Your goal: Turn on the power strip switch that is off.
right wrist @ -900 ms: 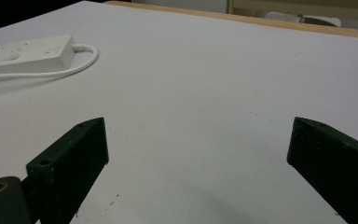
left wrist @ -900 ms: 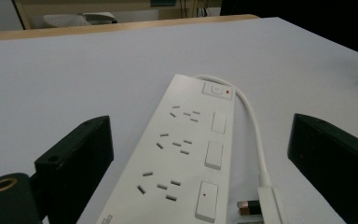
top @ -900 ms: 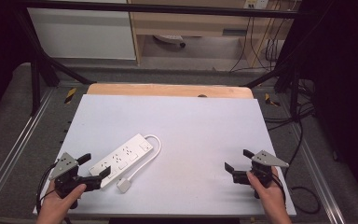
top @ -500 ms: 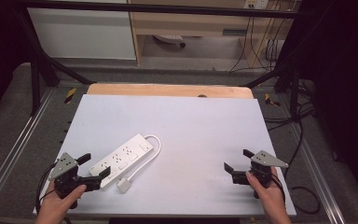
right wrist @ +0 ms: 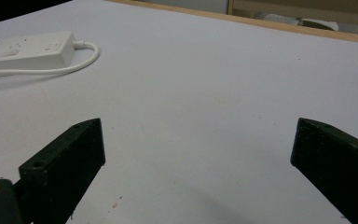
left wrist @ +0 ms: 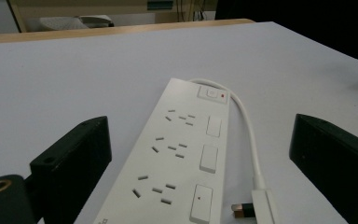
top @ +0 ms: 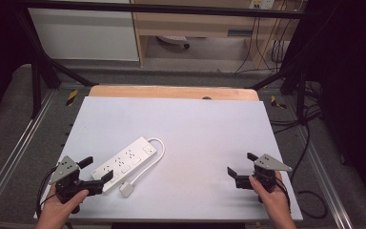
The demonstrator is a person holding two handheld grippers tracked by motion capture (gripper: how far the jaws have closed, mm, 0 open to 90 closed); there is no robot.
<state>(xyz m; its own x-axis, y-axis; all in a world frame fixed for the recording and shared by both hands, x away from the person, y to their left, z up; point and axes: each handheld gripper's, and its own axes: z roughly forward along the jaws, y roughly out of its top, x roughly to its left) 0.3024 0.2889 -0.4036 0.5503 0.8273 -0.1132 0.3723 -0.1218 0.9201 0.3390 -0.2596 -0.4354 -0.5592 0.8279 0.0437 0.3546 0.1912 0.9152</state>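
Nothing moved; power strip (left wrist: 177, 158) lies between left gripper's (top: 95, 168) spread jaws, seemingly untouched.

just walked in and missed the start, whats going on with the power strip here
A person holds a two-jaw gripper in each hand at a white table. The left gripper sits at the near end of a white power strip, jaws open on either side of it, not gripping. The strip's cable loops round to its plug, lying beside the strip. The right gripper is open over bare table, well away from the strip.
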